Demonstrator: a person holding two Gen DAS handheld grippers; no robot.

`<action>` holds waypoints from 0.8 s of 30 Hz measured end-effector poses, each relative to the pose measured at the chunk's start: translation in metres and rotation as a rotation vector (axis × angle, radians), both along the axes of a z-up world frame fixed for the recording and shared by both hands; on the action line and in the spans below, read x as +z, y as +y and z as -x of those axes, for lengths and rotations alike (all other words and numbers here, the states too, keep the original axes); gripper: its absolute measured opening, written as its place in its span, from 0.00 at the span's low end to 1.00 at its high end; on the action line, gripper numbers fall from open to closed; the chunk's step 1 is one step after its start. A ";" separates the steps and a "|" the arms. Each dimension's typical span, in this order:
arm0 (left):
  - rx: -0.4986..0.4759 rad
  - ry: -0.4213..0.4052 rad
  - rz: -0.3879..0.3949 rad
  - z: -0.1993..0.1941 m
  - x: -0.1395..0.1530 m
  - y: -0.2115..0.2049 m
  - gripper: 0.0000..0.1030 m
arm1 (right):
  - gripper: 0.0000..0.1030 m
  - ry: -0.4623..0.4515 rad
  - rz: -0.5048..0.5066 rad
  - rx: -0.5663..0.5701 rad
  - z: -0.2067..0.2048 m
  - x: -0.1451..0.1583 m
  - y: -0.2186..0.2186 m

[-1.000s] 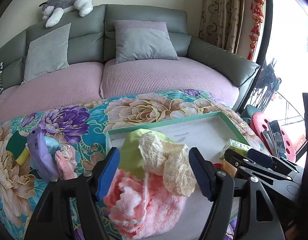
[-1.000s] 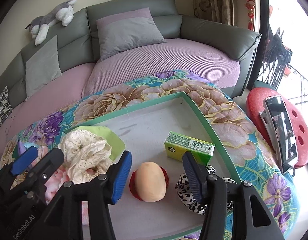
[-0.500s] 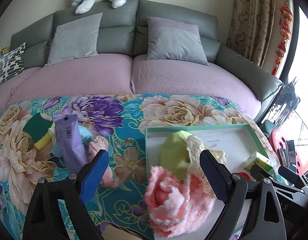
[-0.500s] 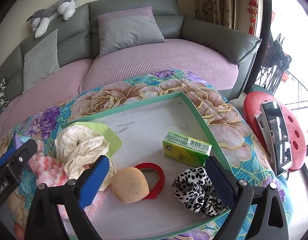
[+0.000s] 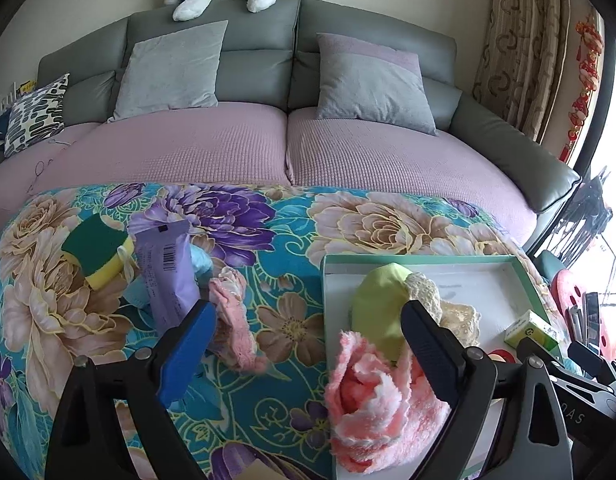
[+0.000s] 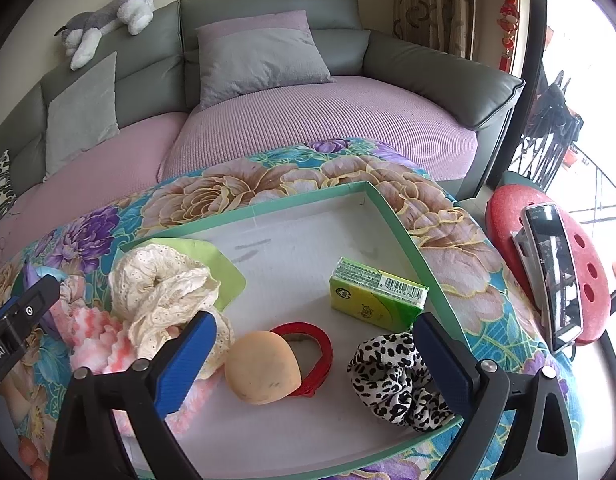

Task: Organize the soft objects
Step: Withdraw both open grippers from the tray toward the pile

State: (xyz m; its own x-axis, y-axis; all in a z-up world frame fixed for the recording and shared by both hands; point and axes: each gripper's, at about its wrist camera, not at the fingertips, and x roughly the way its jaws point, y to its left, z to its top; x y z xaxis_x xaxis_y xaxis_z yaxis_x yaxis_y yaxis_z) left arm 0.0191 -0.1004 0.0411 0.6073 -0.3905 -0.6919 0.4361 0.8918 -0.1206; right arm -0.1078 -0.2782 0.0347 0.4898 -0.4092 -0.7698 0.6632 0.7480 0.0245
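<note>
Here the fluffy pink cloth point(image 5: 371, 408) lies bunched in the near left corner of the green-rimmed tray point(image 5: 419, 258), its long axis running toward the camera. The left gripper point(image 5: 308, 344) tilts downward, jaws spread wide and holding nothing. The right gripper point(image 6: 313, 354), likewise spread and empty, angles down above the peach sponge point(image 6: 262, 366) and leopard scrunchie point(image 6: 391, 376).

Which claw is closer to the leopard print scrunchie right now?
Right. The right claw hangs open just above the leopard print scrunchie; the left claw is over the tray's opposite edge.
</note>
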 end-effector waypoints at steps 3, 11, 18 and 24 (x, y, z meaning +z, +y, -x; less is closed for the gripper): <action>0.019 0.003 0.005 -0.003 0.001 0.006 0.93 | 0.97 -0.001 0.003 0.010 -0.001 0.001 0.002; 0.094 -0.001 0.044 -0.011 0.006 0.032 0.94 | 0.97 0.001 0.015 0.043 -0.007 0.005 0.013; 0.233 -0.002 0.036 -0.023 0.009 0.075 0.95 | 0.97 -0.049 -0.012 0.114 -0.019 0.014 0.034; 0.345 0.006 0.023 -0.031 0.006 0.111 0.95 | 0.98 -0.059 -0.009 0.196 -0.036 0.018 0.062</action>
State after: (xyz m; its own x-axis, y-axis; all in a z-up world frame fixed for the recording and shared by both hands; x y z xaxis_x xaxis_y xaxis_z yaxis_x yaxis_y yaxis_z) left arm 0.0501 0.0108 0.0472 0.7019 -0.1781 -0.6896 0.1083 0.9837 -0.1438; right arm -0.0722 -0.2160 0.0529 0.6038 -0.2947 -0.7407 0.5021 0.8623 0.0662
